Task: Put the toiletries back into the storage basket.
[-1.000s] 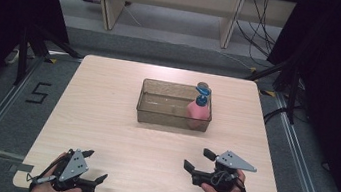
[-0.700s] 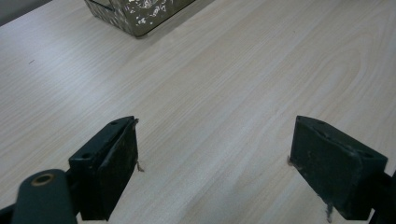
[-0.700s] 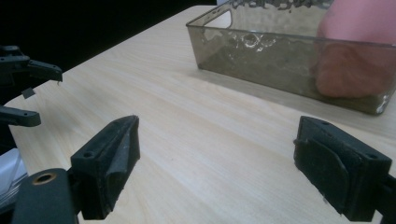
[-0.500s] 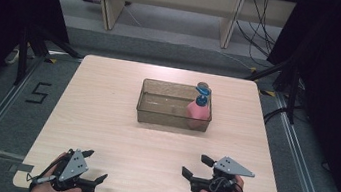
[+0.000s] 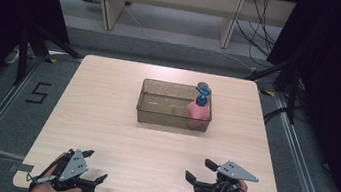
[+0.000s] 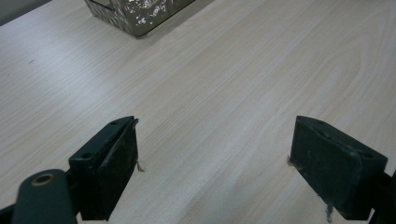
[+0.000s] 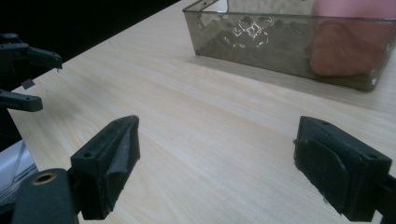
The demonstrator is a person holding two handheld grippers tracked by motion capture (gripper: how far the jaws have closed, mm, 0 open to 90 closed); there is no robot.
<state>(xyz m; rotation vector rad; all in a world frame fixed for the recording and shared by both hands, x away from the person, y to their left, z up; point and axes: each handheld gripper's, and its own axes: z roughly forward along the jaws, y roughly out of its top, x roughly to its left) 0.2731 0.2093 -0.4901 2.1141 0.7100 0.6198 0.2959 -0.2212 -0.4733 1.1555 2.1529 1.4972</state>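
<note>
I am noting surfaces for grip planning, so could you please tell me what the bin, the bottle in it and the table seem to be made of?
The bin looks like clear smoky plastic: glossy, see-through walls with glints. The bottle seems to be matte pink plastic with a blue pump top. The table shows pale wood grain, probably a smooth laminate.

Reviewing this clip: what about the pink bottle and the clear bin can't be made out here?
- Pink bottle: any label is too small in the high view; its top is cut off by the upper edge in the right gripper view.
- Clear bin: in the left gripper view just a corner shows, the rest cut off by the top edge.
</note>
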